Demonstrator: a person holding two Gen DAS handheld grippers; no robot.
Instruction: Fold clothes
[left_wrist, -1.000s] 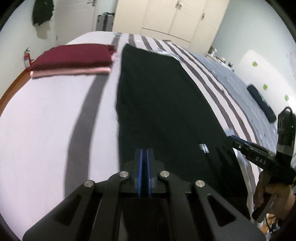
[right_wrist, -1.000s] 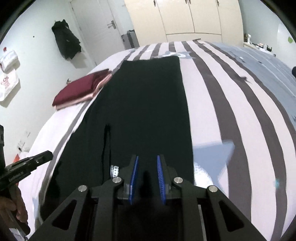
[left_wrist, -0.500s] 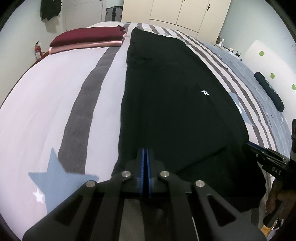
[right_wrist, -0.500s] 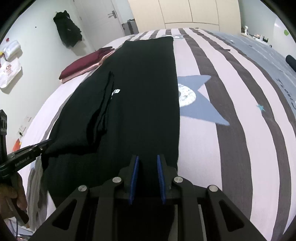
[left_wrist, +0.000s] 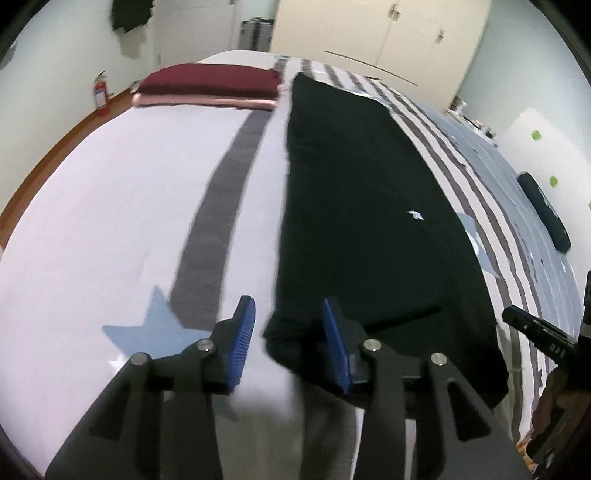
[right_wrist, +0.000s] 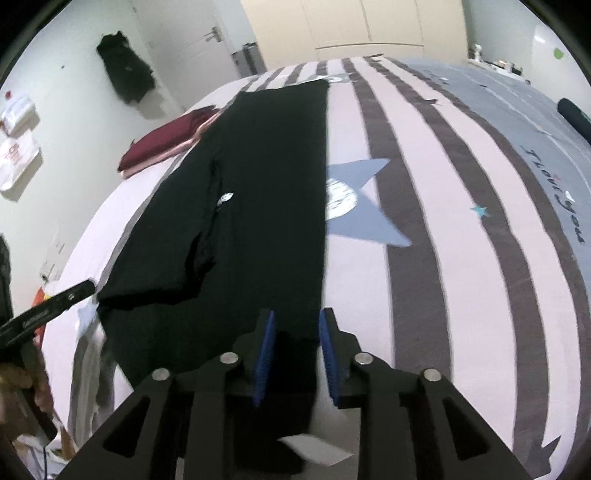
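Observation:
A long black garment (left_wrist: 362, 206) lies flat along the striped bed (left_wrist: 129, 206), with a small white logo. It also shows in the right wrist view (right_wrist: 258, 206), one part folded over at its left side. My left gripper (left_wrist: 288, 325) is open at the garment's near left corner, the cloth lying loose between the blue pads. My right gripper (right_wrist: 293, 339) is open over the garment's near right corner; the cloth hangs between the pads, with a white label below.
A folded maroon and pink stack (left_wrist: 210, 86) sits at the bed's far left, also in the right wrist view (right_wrist: 166, 138). A dark roll (left_wrist: 545, 210) lies at the right. Wardrobes (left_wrist: 380, 40) and a door (right_wrist: 192, 40) stand behind. The bed edge is near.
Both grippers have opened: the left let go of the garment's corner, the right spread wider. The garment has been drawn toward the near edge and now lies flat.

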